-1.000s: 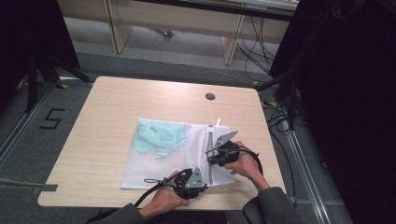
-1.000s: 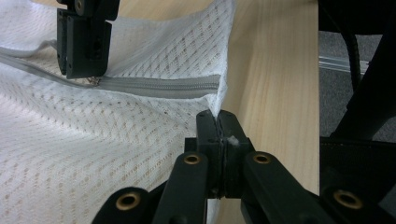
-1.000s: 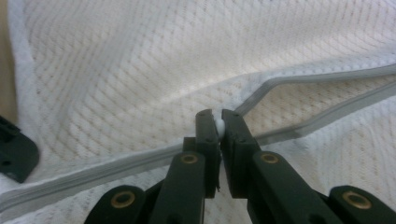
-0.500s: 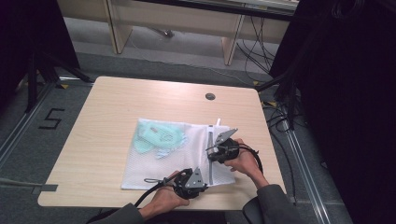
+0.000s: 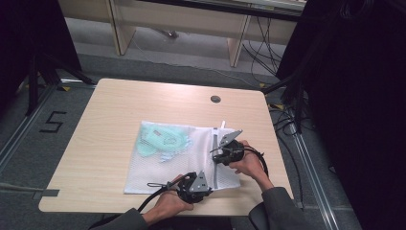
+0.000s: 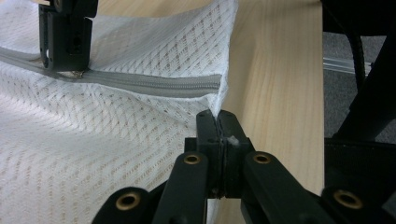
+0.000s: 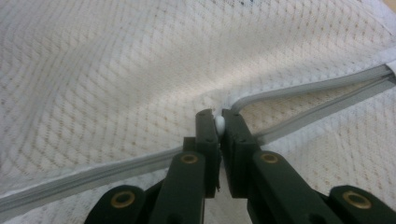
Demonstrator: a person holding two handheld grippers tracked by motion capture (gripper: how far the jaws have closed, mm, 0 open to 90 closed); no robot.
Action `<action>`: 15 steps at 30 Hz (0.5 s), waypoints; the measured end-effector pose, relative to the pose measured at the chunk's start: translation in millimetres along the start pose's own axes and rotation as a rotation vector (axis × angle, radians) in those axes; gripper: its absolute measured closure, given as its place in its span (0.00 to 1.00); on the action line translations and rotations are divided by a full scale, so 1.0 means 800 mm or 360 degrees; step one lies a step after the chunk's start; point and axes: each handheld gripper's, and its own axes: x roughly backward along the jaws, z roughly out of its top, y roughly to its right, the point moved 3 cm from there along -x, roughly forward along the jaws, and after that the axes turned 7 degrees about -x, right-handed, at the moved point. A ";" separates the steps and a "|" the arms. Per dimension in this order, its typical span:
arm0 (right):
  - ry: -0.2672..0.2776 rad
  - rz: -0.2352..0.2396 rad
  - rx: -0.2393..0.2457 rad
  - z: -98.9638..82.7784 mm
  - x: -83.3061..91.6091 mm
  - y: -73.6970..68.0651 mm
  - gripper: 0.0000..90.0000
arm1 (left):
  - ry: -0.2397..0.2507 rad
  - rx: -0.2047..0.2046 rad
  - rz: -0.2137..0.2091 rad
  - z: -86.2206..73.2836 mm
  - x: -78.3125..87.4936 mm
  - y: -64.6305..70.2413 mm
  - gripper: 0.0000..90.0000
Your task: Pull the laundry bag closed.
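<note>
**Both grippers pinching the mesh laundry bag along its zipper**

The white mesh bag (image 5: 182,158) is lying flat on the near half of the wooden table (image 5: 119,110), with something pale green (image 5: 160,139) showing through the netting toward its far left part. A grey zipper (image 6: 154,85) is running along the bag's right-hand side, close to the edge nearest the person.

The right gripper (image 7: 218,122) is sitting on that zipper line with its jaws closed; in the right gripper view a small white pull (image 7: 219,123) is caught between the jaw tips, right where the zipper's two grey tracks are splitting apart beyond it. In the high view this gripper (image 5: 225,149) is resting over the bag's right edge, held by the person's right hand (image 5: 249,163).

The left gripper (image 6: 218,126) is also clamping down, jaws pressed together on the bag's corner fabric just past the closed end of the zipper, where the mesh meets bare table. From above, it (image 5: 194,184) is lying at the bag's near edge, close to the table's front, with its cable trailing back toward the person's sleeve.

The mesh between the two grippers is rising in soft folds.
</note>
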 end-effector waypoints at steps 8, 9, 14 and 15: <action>0.0003 -0.0005 0.0002 0.004 0.000 0.005 0.96 | -0.0005 -0.0017 0.0019 -0.001 0.001 -0.002 0.99; 0.0015 -0.0004 -0.0020 0.005 -0.001 0.004 0.96 | -0.0016 -0.0023 0.0005 -0.002 0.002 -0.001 0.99; 0.0000 0.0001 -0.0002 0.006 -0.002 0.008 0.96 | -0.0005 -0.0012 0.0002 -0.002 0.000 0.000 0.99; -0.0003 0.0004 -0.0008 0.006 -0.002 0.008 0.96 | -0.0014 -0.0019 0.0002 -0.002 0.001 -0.001 0.99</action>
